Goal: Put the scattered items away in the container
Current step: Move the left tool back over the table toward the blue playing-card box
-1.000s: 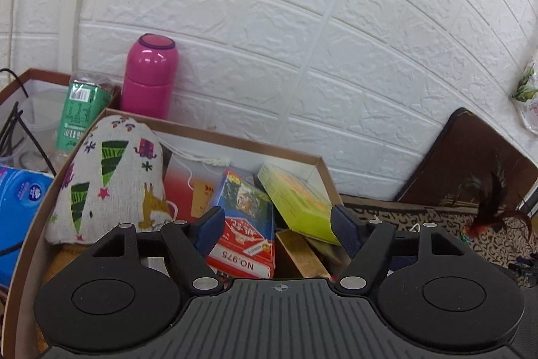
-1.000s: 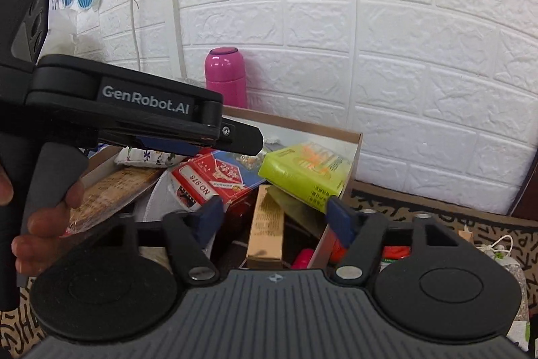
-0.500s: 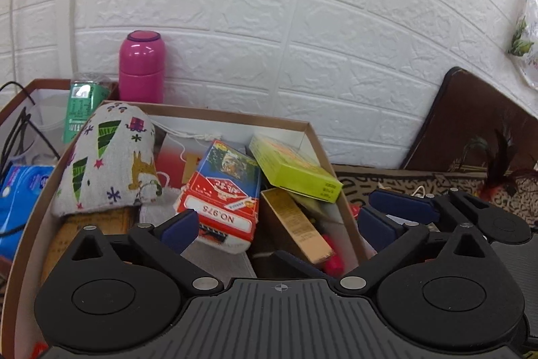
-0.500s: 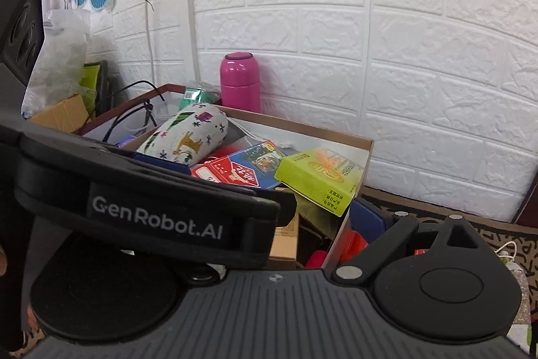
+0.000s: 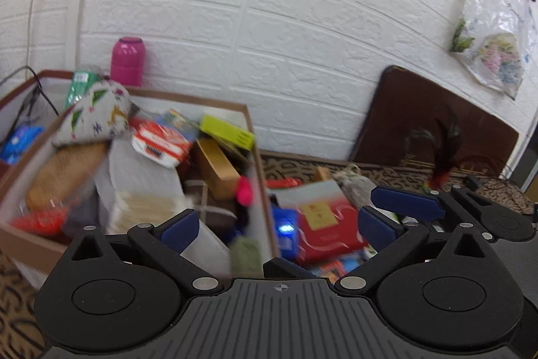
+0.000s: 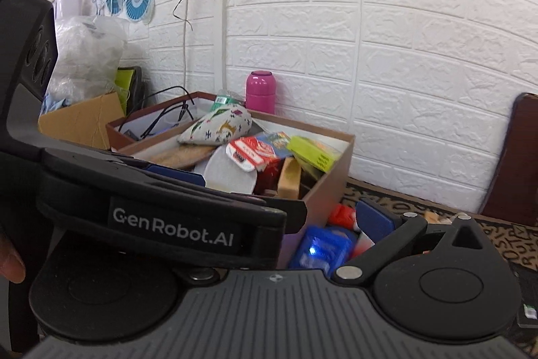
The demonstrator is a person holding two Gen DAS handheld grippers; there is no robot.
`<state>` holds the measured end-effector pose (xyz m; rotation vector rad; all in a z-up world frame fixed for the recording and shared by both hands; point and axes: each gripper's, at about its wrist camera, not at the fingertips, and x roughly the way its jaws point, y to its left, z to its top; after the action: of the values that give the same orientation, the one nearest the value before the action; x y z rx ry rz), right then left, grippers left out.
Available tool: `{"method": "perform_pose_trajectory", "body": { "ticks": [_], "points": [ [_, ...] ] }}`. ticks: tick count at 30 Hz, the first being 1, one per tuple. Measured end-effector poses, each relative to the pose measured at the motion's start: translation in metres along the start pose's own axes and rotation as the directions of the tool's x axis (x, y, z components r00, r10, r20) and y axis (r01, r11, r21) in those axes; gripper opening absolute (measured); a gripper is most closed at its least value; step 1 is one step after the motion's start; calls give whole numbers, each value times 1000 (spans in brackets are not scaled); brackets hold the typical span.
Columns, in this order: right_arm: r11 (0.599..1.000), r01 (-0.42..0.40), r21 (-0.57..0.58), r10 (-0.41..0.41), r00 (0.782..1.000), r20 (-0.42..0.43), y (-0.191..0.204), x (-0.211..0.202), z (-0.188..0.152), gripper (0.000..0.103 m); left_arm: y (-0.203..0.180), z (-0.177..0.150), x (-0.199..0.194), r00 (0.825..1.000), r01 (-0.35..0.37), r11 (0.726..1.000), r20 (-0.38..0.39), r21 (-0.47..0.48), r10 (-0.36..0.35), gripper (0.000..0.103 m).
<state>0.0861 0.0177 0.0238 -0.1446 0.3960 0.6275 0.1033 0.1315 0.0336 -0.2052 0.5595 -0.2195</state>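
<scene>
The box (image 5: 255, 137) sits at about ten o'clock in the left wrist view, packed with a patterned pouch (image 5: 97, 113), a red carton (image 5: 161, 143), a yellow-green carton (image 5: 228, 132) and a tan carton (image 5: 215, 167) that leans near its right wall. In my judgement the step in hand is the reach for the next loose item, so the box is no longer the target. The left gripper (image 5: 279, 227) stands with jaws fully apart and nothing between them; its right finger hangs over the clutter outside the box. That clutter lies on the patterned mat (image 5: 386, 172) at about four o'clock from the box: a blue gadget (image 5: 285, 232) with a lit spot just beside the box wall, then a red packet (image 5: 322, 224), touching or overlapping it. The right gripper (image 6: 285, 217) has just been opening too, and its jaws now stand wide with nothing in them, though the left gripper crosses in front and hides its left finger. To do this well, only one gripper should go in, since the two crowd each other here. Take the top-most piece by its thin edges, and lift it straight up before swinging to the box, where spare room seems to be at the near side.
</scene>
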Motion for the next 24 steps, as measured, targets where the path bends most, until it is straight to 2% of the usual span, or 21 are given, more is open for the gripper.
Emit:
{"method": "perform_pose_trajectory", "body": {
  "ticks": [6, 9, 11, 14, 16, 18, 21, 24],
  "points": [
    [999, 44, 0, -44, 998, -45, -9, -37, -45, 103, -26, -54, 3, 997, 47, 998, -56, -33, -49, 103],
    [998, 56, 35, -53, 995, -80, -17, -45, -68, 103, -36, -72, 12, 992, 62, 998, -108, -31, -65, 103],
    [995, 58, 80, -50, 994, -97, -26, -49, -81, 103, -42, -80, 18, 992, 59, 998, -111, -6, -60, 103],
    [988, 66, 137, -47, 989, -137, -40, -51, -98, 103, -45, -85, 28, 993, 48, 998, -108, 28, -45, 103],
    [986, 82, 147, -57, 985, -166, -46, -47, -107, 103, -43, -85, 36, 992, 45, 999, -119, 18, -43, 103],
    [986, 102, 130, -76, 979, -191, -49, -42, -115, 103, -41, -85, 44, 991, 50, 999, -121, 4, -49, 103],
    [988, 119, 94, -97, 973, -209, -52, -33, -121, 103, -41, -84, 54, 993, 23, 999, -117, 28, -20, 103],
    [991, 103, 86, -83, 973, -215, -56, -23, -122, 103, -40, -85, 65, 991, 12, 998, -132, 56, -5, 103]
  ]
}}
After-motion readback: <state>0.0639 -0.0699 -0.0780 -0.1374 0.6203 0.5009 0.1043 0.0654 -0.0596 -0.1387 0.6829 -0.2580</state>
